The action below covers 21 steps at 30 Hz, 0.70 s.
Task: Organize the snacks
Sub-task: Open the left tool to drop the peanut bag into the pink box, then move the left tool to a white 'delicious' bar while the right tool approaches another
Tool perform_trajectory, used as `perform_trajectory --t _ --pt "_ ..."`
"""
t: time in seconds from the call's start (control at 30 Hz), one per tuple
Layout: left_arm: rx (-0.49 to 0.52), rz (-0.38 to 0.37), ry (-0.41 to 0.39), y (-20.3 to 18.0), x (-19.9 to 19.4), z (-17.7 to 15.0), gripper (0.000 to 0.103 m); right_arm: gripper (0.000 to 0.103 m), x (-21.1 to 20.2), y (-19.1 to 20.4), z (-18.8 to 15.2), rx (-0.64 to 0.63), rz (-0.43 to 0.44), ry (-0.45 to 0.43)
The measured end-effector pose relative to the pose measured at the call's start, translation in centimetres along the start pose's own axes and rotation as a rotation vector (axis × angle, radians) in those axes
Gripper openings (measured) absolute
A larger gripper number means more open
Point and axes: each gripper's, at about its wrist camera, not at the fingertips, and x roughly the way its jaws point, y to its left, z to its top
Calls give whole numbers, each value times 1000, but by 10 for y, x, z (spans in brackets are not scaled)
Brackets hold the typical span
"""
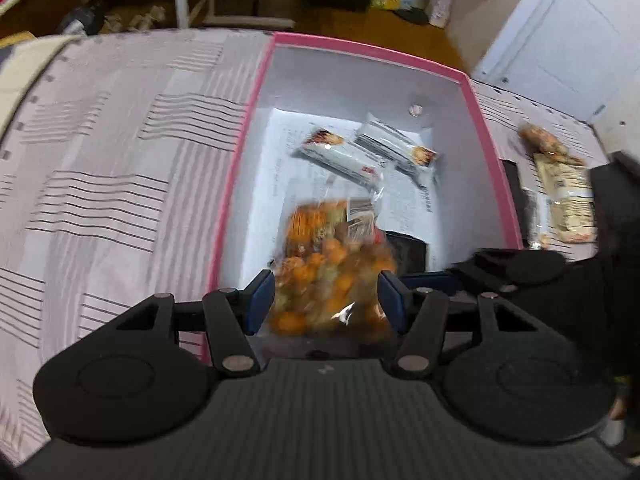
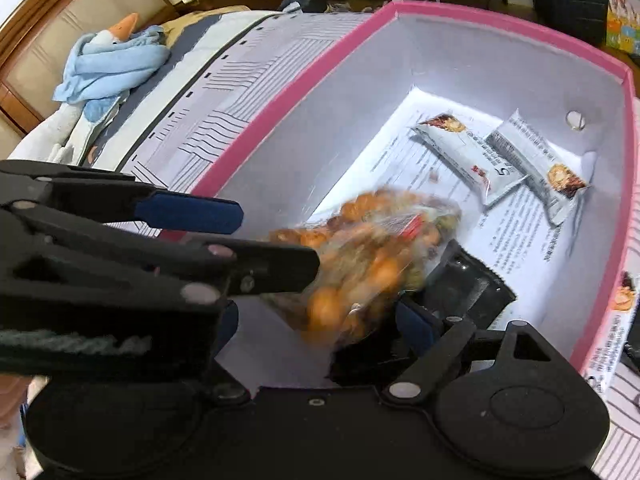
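A: Where is the bag (image 1: 326, 276) of orange snacks?

B: Over the near end of the pink box (image 1: 256, 92), at about six o'clock in the left wrist view. It is blurred. The left gripper (image 1: 326, 300) has it between its blue pads (image 1: 262, 300), jaws part-way closed and pressing on both sides of the bag.

A: And the right gripper (image 2: 320, 320)?

B: In its own view its jaws stand wide, and the same bag (image 2: 360, 256) lies between them. Its right pad (image 2: 416, 328) sits just beside the bag's lower end. I cannot tell whether it presses. The left gripper's fingers (image 2: 192, 212) cross in from nine o'clock and cover its other finger.

A: What else is in the box?

B: Two white bars (image 1: 344, 158) lie side by side on printed paper (image 1: 412, 204) toward twelve to one o'clock. A black thing (image 2: 468, 284) lies on the floor just past the bag.

A: Outside the box?

B: Striped bedding (image 1: 120, 168) carries the box. At three o'clock in the left view, more packets (image 1: 564, 196) lie on it, near the box wall. At ten o'clock in the right view lies a goose toy (image 2: 112, 52).
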Motion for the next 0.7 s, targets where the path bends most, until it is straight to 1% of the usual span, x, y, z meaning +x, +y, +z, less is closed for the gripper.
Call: perform_trajectory --t 0.03,0.1,0.13,0.23,0.4,0.53,0.7 --pt "7 20 -9 -2 -2 -1 55 89 -6 3 0 -5 3 -9" --pt "6 32 -25 -5 -10 -5 55 89 -23 6 -2 -19 -12 -27" --pt "-4 30 -35 -6 -16 -7 55 89 -33 7 -6 -30 -26 -44" --pt "-17 22 -79 -10 -40 -10 55 89 -63 6 -17 -60 -18 -65" --pt "2 -8 -144 -27 -85 -13 55 89 -132 0 -50 -140 -65 -161" --pt "32 -55 -172 -52 -112 -17 54 89 -185 -5 -68 -193 -122 -277" --pt "93 -76 -198 -92 -131 -27 53 90 -241 -22 -92 -231 -224 -444"
